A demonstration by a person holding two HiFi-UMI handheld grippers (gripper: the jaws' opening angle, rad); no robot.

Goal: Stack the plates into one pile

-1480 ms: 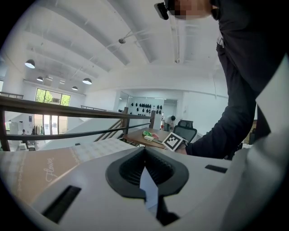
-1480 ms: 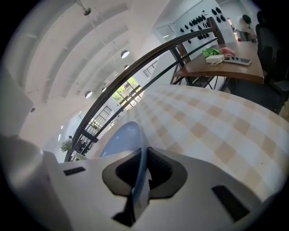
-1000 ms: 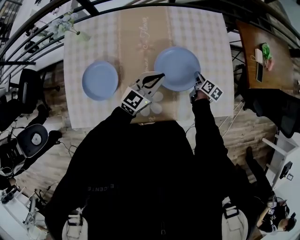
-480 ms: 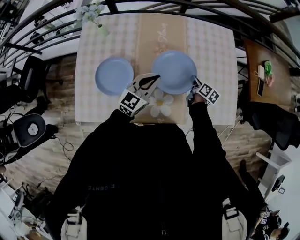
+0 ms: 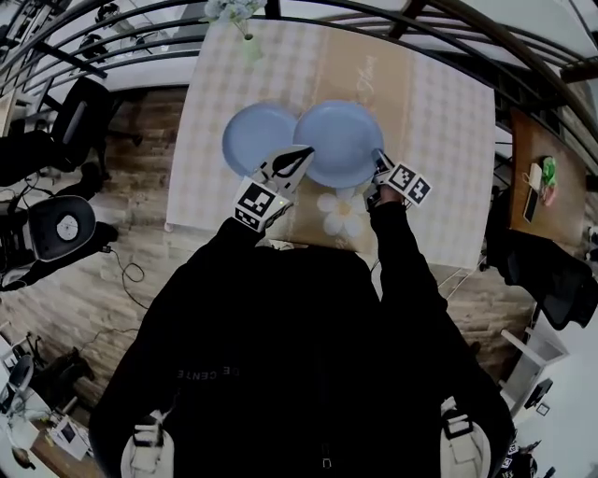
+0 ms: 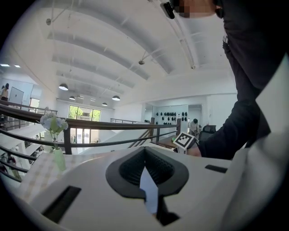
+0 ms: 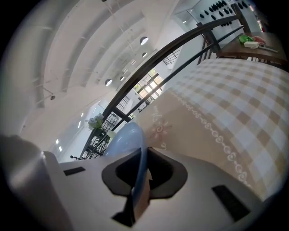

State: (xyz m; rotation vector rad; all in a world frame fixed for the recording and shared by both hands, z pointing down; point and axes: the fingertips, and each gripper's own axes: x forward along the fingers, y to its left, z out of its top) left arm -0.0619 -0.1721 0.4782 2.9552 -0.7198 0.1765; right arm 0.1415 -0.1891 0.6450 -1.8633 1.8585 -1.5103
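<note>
Both grippers hold the larger blue plate (image 5: 338, 142) above the checked table (image 5: 439, 140). My left gripper (image 5: 305, 152) is shut on its near-left rim, and a pale sliver of that rim (image 6: 149, 191) shows between the jaws in the left gripper view. At the near-right rim my right gripper (image 5: 377, 163) is shut too, with the plate's edge (image 7: 125, 137) running out from between its jaws. The smaller blue plate (image 5: 254, 135) lies on the table to the left. The held plate's left edge overlaps it.
A vase of flowers (image 5: 238, 23) stands at the table's far left edge, beside a dark railing (image 5: 112, 42). To the right is a wooden side table (image 5: 537, 182) with small items. An office chair (image 5: 61, 131) stands on the floor at left.
Both grippers have carried the larger plate leftward. The gap between the two plates has closed, and the held plate now overlaps the smaller one.
</note>
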